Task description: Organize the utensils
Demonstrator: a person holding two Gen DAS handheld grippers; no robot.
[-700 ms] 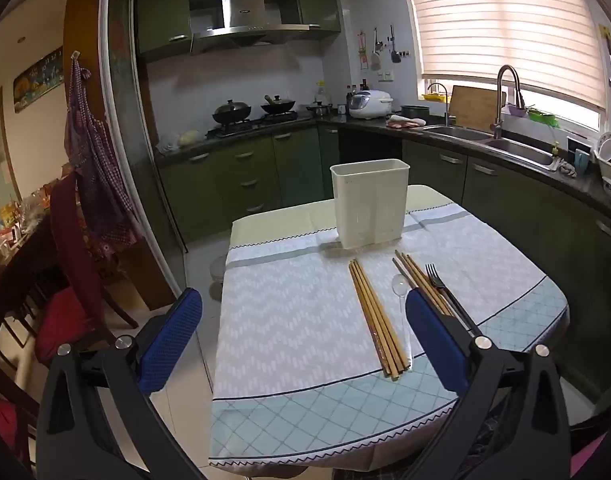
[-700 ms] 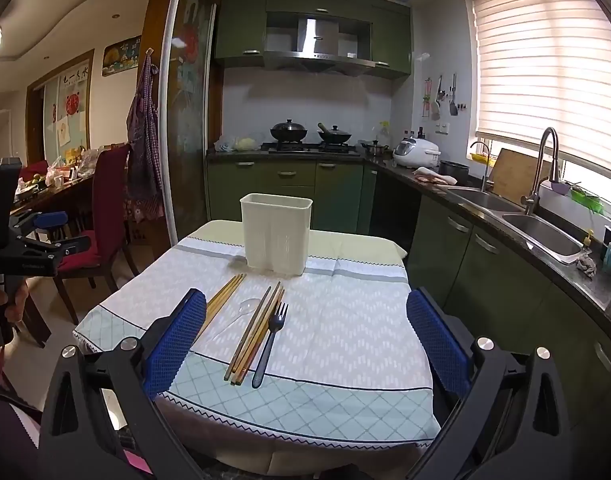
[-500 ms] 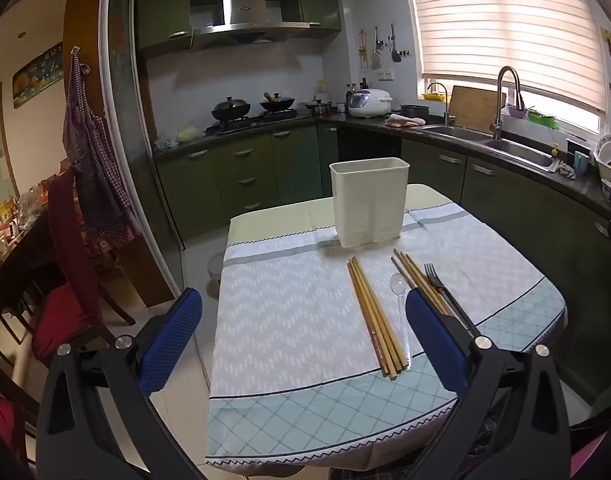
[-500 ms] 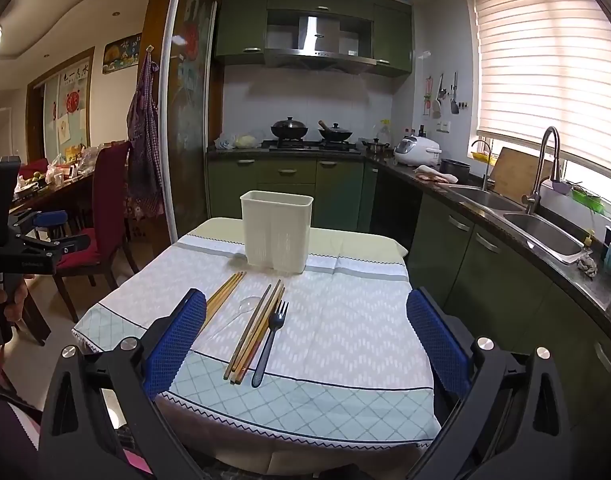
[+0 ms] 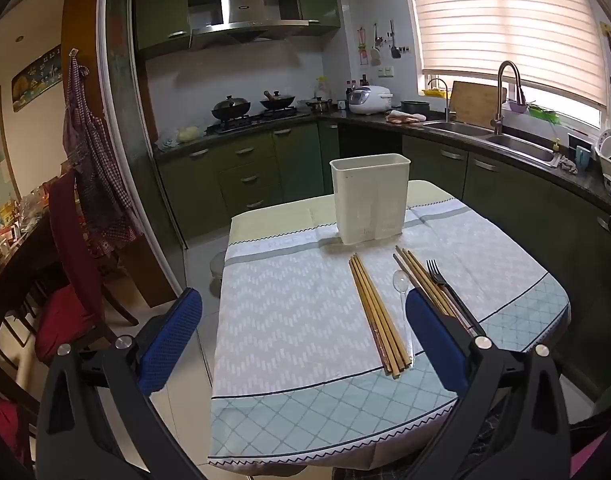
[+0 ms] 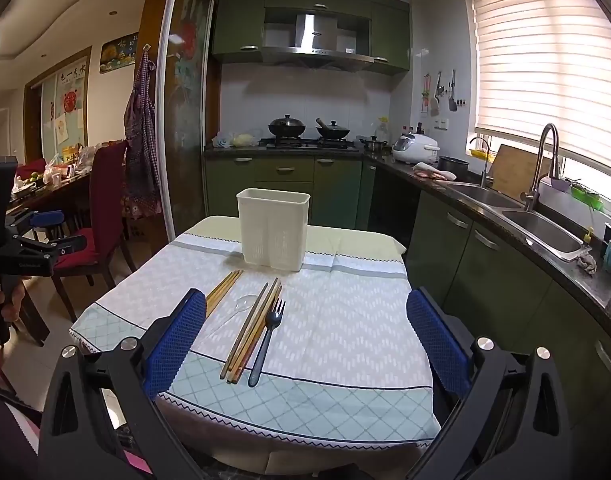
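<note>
A cream utensil holder (image 5: 369, 198) (image 6: 272, 233) stands upright at the far side of the table. In front of it lie two bundles of wooden chopsticks (image 5: 375, 312) (image 6: 253, 326), a clear plastic spoon (image 5: 401, 282) (image 6: 241, 304) between them, and a black fork (image 5: 445, 286) (image 6: 267, 332). My left gripper (image 5: 305, 344) is open and empty, held off the table's near left corner. My right gripper (image 6: 305, 344) is open and empty above the table's near edge. The left gripper also shows at the far left of the right wrist view (image 6: 45, 230).
The table (image 5: 289, 320) has a pale patterned cloth. Red chairs (image 6: 105, 200) and a cluttered side table stand to the left. Green cabinets, a stove with pans, a rice cooker and a sink (image 6: 541, 228) line the back and right.
The left gripper has drifted slightly to the left and back, so the table sits a little further right in its view. The right gripper has barely moved. Both stay open.
</note>
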